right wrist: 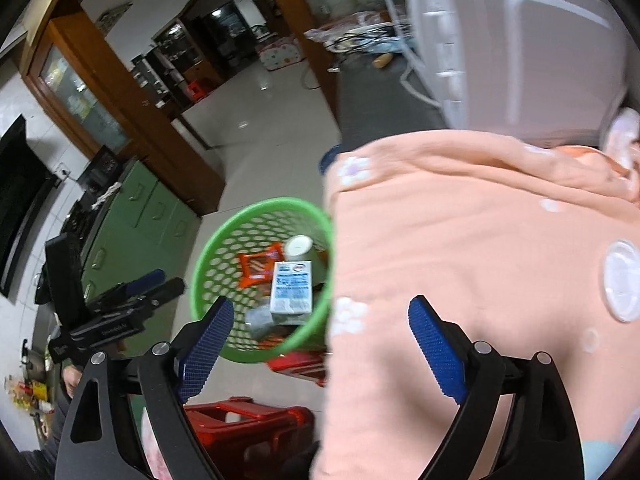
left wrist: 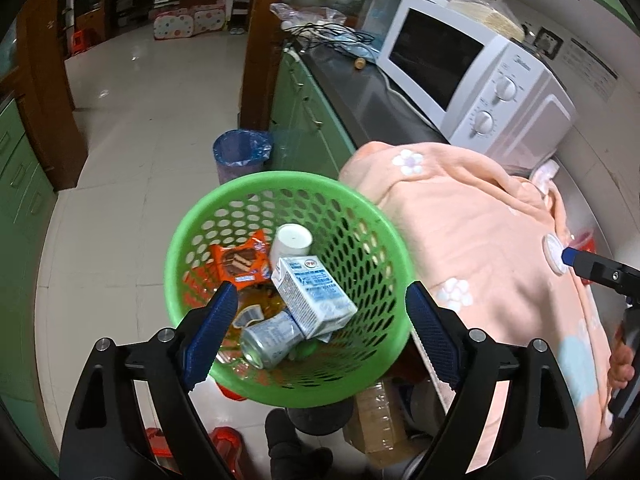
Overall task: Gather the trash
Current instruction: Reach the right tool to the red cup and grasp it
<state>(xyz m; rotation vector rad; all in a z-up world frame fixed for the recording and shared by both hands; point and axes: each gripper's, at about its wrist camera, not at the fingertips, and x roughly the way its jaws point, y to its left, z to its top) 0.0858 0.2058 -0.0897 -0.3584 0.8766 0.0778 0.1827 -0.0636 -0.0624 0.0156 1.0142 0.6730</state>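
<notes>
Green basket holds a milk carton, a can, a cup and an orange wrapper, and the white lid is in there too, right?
Not the lid. The left wrist view shows the lid lying on the peach cloth, outside the basket. The carton, can, cup and wrapper are inside.

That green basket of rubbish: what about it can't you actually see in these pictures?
- What the green basket stands on: left wrist view, hidden beneath the basket itself.
- Its right side: right wrist view, the peach blanket covers it.
- Bottom rubbish: both views, buried under the milk carton and can.
- Carton print: right wrist view, blurred.
</notes>
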